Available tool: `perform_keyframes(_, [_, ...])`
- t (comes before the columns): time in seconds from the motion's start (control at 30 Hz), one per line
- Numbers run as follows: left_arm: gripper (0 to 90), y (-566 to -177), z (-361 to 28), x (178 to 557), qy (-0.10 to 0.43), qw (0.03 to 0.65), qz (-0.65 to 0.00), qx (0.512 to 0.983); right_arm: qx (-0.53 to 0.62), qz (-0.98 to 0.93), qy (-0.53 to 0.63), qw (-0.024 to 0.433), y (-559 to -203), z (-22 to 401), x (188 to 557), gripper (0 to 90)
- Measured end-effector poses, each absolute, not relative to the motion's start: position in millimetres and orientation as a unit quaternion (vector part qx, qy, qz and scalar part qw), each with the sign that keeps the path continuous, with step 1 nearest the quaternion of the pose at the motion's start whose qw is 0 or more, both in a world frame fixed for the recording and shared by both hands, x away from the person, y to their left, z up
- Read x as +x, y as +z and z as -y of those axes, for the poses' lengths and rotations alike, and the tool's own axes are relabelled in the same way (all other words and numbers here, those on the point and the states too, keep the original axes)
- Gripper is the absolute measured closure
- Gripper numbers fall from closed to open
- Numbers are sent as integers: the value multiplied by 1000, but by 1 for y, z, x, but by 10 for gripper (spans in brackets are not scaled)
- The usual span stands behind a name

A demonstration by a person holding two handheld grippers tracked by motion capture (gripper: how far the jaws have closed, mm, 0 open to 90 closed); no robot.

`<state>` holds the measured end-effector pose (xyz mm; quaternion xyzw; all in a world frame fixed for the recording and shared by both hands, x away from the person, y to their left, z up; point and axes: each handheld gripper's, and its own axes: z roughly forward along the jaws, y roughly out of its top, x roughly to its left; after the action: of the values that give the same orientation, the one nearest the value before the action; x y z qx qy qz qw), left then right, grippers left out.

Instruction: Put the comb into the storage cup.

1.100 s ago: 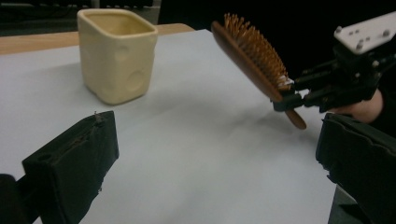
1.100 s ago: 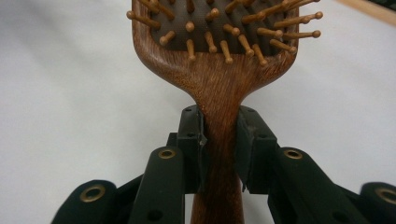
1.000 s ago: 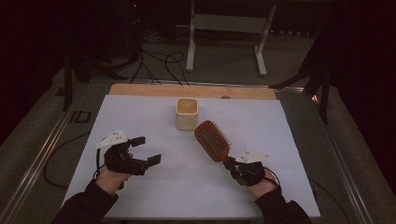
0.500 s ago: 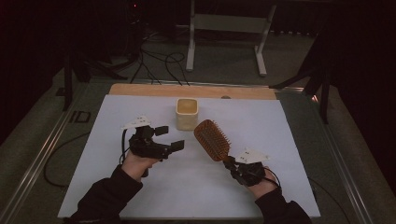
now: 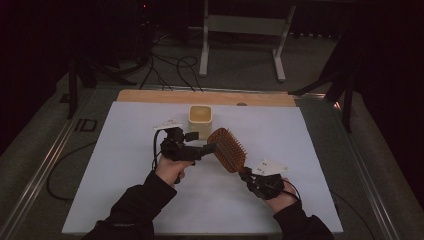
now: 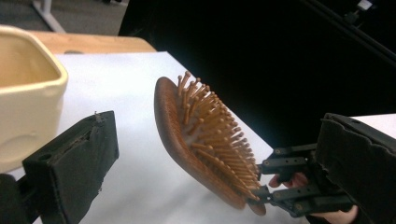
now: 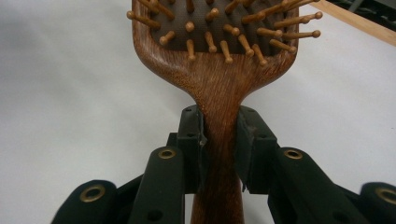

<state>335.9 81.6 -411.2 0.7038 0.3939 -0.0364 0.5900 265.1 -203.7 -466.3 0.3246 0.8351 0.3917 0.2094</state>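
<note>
The right gripper (image 5: 246,174) clamps the hairbrush (image 5: 227,149) by its handle, head tilted up toward eleven o'clock. The left gripper (image 5: 204,142), jaws wide apart, flanks the brush head; a cream cup (image 5: 200,119) stands at twelve o'clock.

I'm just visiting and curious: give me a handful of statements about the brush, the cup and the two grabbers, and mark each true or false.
1. The right gripper clamps the wooden hairbrush by its handle. True.
2. The hairbrush lies flat on the white table cover. False: it is held up off the cover, head raised.
3. The left gripper has its jaws shut on the brush head. False: its jaws stand open, with the brush head ahead of them.
4. A cream cup stands upright behind the brush. True.
5. The brush sits inside the cup. False: brush and cup are apart.
</note>
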Motion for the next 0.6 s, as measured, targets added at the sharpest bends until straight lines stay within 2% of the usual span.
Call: perform_keyframes(0.6, [13, -442, -46, 349, -95, 583, -427, 684, 320, -837, 392, 208, -466, 203, 264, 734])
